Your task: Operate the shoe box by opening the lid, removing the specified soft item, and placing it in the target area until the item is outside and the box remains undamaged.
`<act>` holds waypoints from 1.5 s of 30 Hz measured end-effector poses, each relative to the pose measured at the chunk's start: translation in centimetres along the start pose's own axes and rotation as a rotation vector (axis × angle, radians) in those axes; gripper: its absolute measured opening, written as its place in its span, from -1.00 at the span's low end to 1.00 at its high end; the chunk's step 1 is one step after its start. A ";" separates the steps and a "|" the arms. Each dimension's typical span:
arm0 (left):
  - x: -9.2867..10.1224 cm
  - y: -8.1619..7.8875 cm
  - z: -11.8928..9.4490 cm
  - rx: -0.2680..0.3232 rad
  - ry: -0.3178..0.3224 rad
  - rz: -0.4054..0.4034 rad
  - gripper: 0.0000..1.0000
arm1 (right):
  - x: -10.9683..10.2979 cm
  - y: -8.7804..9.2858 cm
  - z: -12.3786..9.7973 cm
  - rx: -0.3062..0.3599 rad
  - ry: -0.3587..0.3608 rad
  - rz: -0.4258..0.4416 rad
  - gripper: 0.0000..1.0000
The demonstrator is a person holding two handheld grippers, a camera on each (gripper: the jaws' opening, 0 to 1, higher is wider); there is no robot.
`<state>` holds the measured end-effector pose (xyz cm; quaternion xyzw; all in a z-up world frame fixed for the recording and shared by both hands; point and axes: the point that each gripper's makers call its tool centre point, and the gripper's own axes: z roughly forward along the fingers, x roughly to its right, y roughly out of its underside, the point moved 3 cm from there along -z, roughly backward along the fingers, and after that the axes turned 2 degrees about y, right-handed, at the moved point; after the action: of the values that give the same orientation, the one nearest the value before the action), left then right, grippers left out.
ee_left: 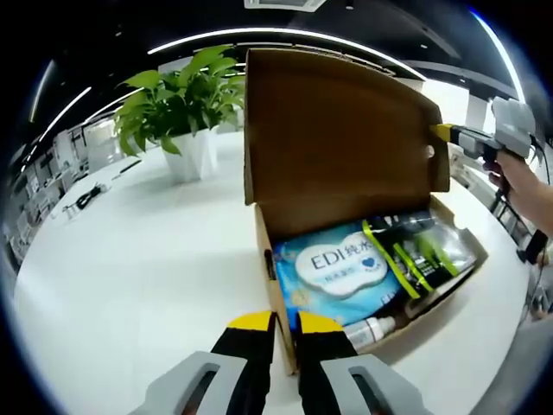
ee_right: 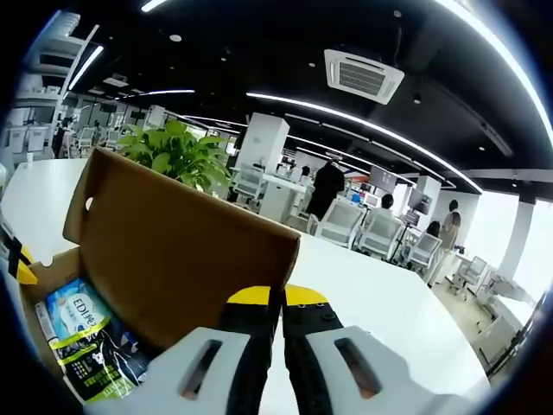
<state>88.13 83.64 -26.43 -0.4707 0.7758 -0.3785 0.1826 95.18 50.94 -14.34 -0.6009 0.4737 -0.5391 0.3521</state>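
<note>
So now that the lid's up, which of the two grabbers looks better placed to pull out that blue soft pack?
Probably the left gripper: it sits at the shoe box's open front wall, right beside the blue pack. The right gripper is shut on the raised lid, holding it up.

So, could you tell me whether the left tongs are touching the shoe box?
Touching. The left gripper view shows the left tongs closed on the front wall of the shoe box, one yellow tip on each side of the cardboard edge.
</note>
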 end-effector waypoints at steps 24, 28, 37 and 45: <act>0.0 -0.2 -0.1 0.013 0.009 -0.004 -0.83 | 0.2 1.5 4.7 -0.107 -0.047 0.031 -0.99; 0.0 -0.2 0.0 0.015 0.010 -0.009 -0.83 | 0.2 1.9 5.3 -0.121 -0.058 0.032 -0.99; 0.2 -0.1 0.0 0.014 0.017 -0.007 -0.83 | 0.1 3.2 7.0 -0.162 -0.085 0.029 -0.99; 0.1 0.0 -0.1 0.015 0.029 -0.007 -0.82 | -0.3 4.8 8.6 -0.207 -0.112 0.043 -0.99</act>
<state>88.08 83.59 -26.35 -0.4664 0.7738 -0.3918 0.1736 102.73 49.01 -20.40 -0.6529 0.5193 -0.4452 0.3254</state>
